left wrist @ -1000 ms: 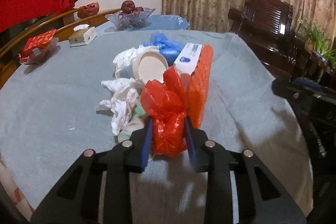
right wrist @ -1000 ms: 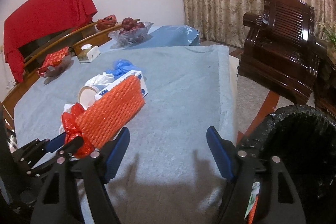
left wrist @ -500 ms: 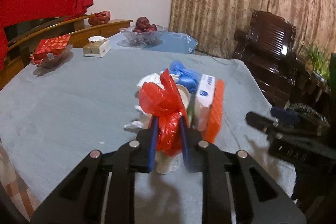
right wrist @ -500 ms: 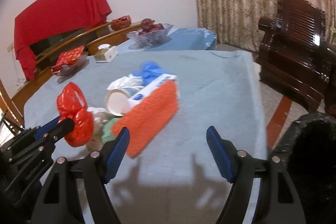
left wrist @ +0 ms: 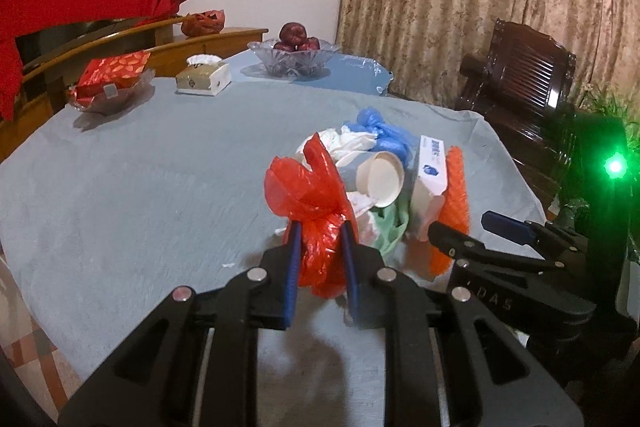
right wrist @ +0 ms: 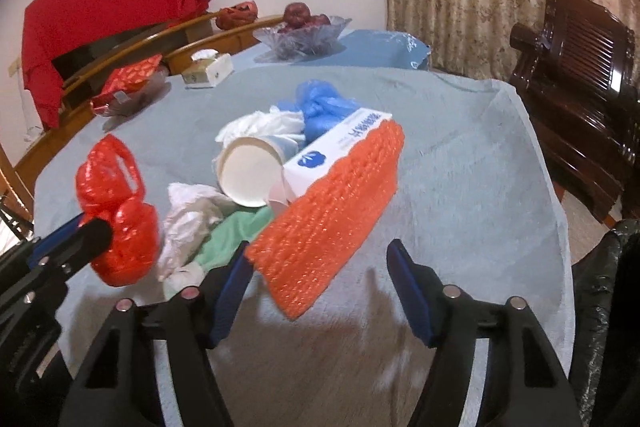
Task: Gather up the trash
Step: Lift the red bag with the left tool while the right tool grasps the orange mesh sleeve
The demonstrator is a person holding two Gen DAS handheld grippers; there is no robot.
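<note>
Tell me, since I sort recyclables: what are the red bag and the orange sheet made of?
Red bag: thin glossy plastic film, crinkled and translucent. Orange sheet: apparently bubble wrap, with rows of shiny raised bumps.

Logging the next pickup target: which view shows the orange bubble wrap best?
The right wrist view: the bubble wrap lies broad and unobstructed, its near end just ahead of the closing right hand-held gripper. The left wrist view shows only a thin edge-on strip beside the box.

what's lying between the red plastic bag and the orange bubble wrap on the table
In the right wrist view, crumpled white tissue and green cloth lie between the red plastic bag and the orange bubble wrap.
</note>
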